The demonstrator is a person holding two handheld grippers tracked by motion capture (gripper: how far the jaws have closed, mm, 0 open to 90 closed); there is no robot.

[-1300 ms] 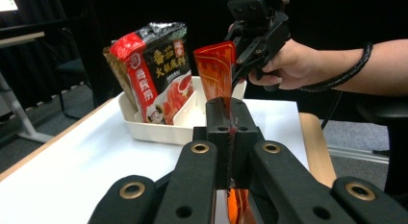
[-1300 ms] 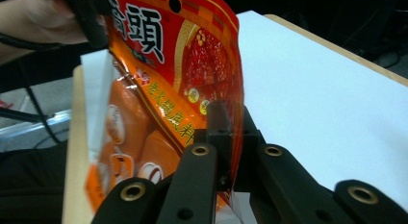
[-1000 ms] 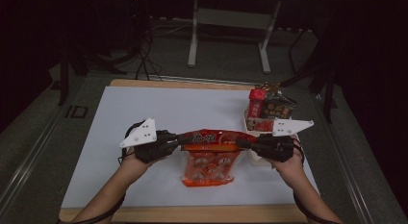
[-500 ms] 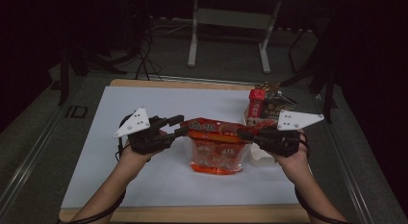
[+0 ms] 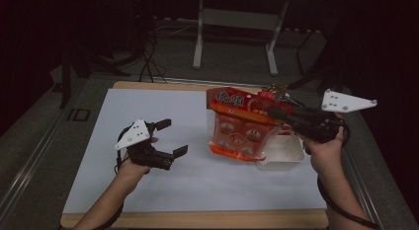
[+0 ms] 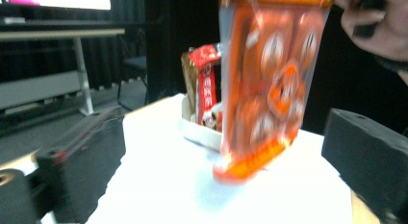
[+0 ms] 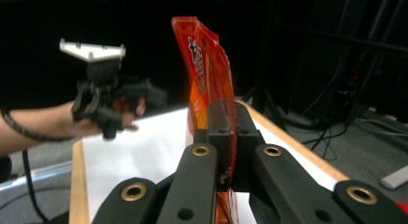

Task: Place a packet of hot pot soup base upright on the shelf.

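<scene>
Right gripper (image 5: pixel 272 113) clamped on the top edge of the orange snack bag (image 5: pixel 237 126), bag hanging upright, its bottom just at the white worktop (image 5: pixel 173 116) beside the white tray (image 5: pixel 284 153). Left gripper (image 5: pixel 173 138) off to the left, jaws apart, empty, well clear of the bag.

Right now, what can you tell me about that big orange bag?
The orange bag is a shiny plastic snack pouch with a darker printed band across the top and round picture shapes lower down. It hangs upright above the white table, its bottom edge close to the surface, just beside the white box of snacks. The right gripper pinches its top edge between shut jaws, so the pouch dangles from there. The left gripper is open and apart from it.
</scene>
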